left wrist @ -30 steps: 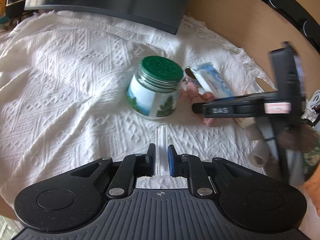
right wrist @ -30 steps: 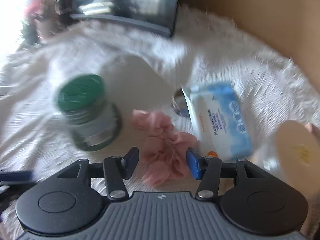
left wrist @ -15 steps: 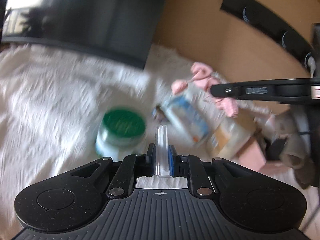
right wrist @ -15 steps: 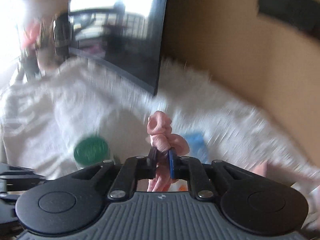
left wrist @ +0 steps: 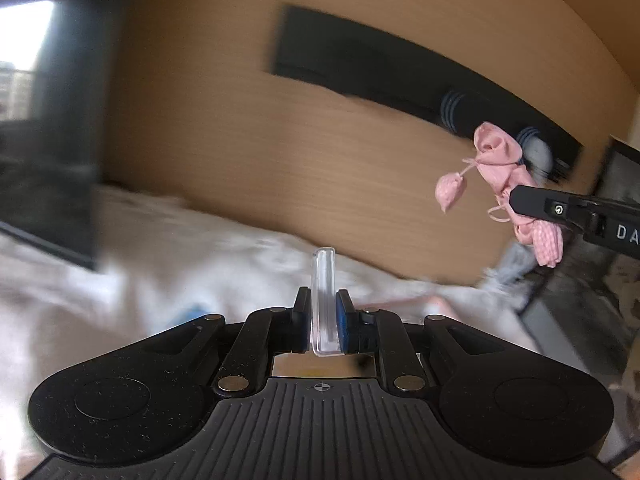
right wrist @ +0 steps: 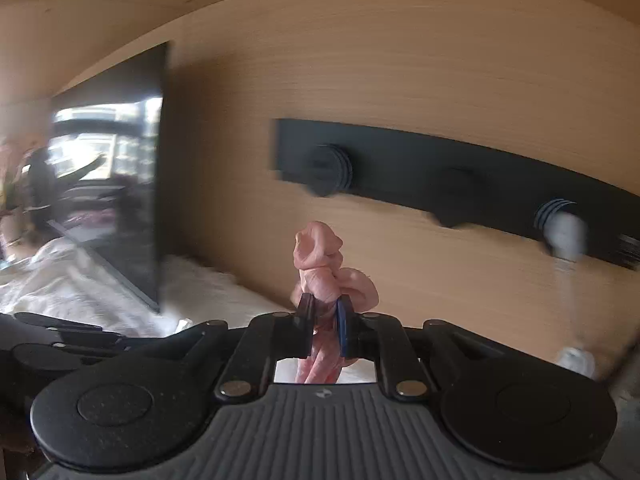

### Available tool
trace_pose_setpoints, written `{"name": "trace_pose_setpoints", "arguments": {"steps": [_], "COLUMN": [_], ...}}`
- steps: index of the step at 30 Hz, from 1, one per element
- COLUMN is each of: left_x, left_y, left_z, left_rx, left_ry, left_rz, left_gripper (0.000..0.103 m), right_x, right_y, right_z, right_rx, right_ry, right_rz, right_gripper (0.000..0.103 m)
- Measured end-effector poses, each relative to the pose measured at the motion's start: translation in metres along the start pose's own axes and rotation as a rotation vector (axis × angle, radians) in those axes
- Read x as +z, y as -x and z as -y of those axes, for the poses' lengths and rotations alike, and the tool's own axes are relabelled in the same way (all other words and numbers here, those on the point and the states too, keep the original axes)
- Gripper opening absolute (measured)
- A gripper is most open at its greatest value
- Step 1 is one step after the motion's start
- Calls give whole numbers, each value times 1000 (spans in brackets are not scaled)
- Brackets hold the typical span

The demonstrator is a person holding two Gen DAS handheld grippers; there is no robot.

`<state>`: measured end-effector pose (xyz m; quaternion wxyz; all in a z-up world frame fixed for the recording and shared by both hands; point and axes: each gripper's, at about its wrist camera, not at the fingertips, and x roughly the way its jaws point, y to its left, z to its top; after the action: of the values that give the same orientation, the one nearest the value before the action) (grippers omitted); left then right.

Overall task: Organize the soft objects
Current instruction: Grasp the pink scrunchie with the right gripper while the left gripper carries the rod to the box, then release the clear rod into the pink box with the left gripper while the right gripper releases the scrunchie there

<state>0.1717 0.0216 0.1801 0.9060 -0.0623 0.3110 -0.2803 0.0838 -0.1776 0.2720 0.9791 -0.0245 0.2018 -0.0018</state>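
Holding a pink cloth (right wrist: pixel 320 276) pinched between the closed fingers of the right gripper (right wrist: pixel 325 330), lifted in the air in front of the wooden wall (right wrist: pixel 400 92), well above the white desk cover (left wrist: pixel 168 248). Facing a black hook rail (right wrist: pixel 460 168) with round pegs (right wrist: pixel 328 170); judging the step as carrying the cloth up toward a peg to hang it. Doing it well: aiming a loop or string of the cloth over one free peg, approaching level and slow, easing the fingers apart only once the fabric is bearing on the peg, otherwise risking a drop back to the desk. Rightmost peg (right wrist: pixel 560 224) looking already occupied by something pale, too blurred to name. Cloth appearing small, soft, bunched into rolled folds, with thin strings and a little dangling pouch (left wrist: pixel 450 190) seen from the left view, plus a checked part (left wrist: pixel 546 244) hanging below the fingers; likely flopping and swinging when moved. Left gripper (left wrist: pixel 323 320) clamping narrow on a clear plastic strip (left wrist: pixel 323 300), hovering low over the desk, taking no part in the carry. Dark screen (right wrist: pixel 120 152) standing at the left against the wall.
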Motion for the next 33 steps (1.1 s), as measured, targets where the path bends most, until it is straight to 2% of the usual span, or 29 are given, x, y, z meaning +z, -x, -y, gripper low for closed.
{"name": "trace_pose_setpoints", "arguments": {"steps": [4,11,14,16,17,19,21,27,30,33], "left_x": [-13,-40,-58,-63,-65,-71,-75,-68,-56,-54], "left_y": [-42,-108,-143,-149,-153,-165,-172,-148,-133,-126], "left_z": [44,87,91,91,94,93,88,83,81,81], "left_rx": [-73,-142,-155,-134,-77,30,62,-53,-99,-117], "left_ry": [-57,-113,-114,-140,-185,-235,-222,-166,-133,-132], "left_rz": [-91,-221,-353,-318,-312,-347,-384,-295,-260,-258], "left_gripper": [15,16,15,17,19,24,27,27,27,26], "right_x": [-21,-59,-73,-81,-85,-91,-97,-107,-118,-133], "right_y": [8,-9,-23,-33,-37,-44,-48,-62,-73,-93], "right_z": [38,80,88,90,92,93,93,97,101,105], "right_rx": [-68,-95,-91,-85,-81,-71,-71,-55,-26,16], "right_ry": [-70,-177,-204,-222,-234,-252,-257,-284,-323,-389], "right_rz": [1,-52,-87,-107,-116,-134,-153,-211,-263,-351], "right_gripper": [12,12,12,12,12,12,12,12,12,12]}}
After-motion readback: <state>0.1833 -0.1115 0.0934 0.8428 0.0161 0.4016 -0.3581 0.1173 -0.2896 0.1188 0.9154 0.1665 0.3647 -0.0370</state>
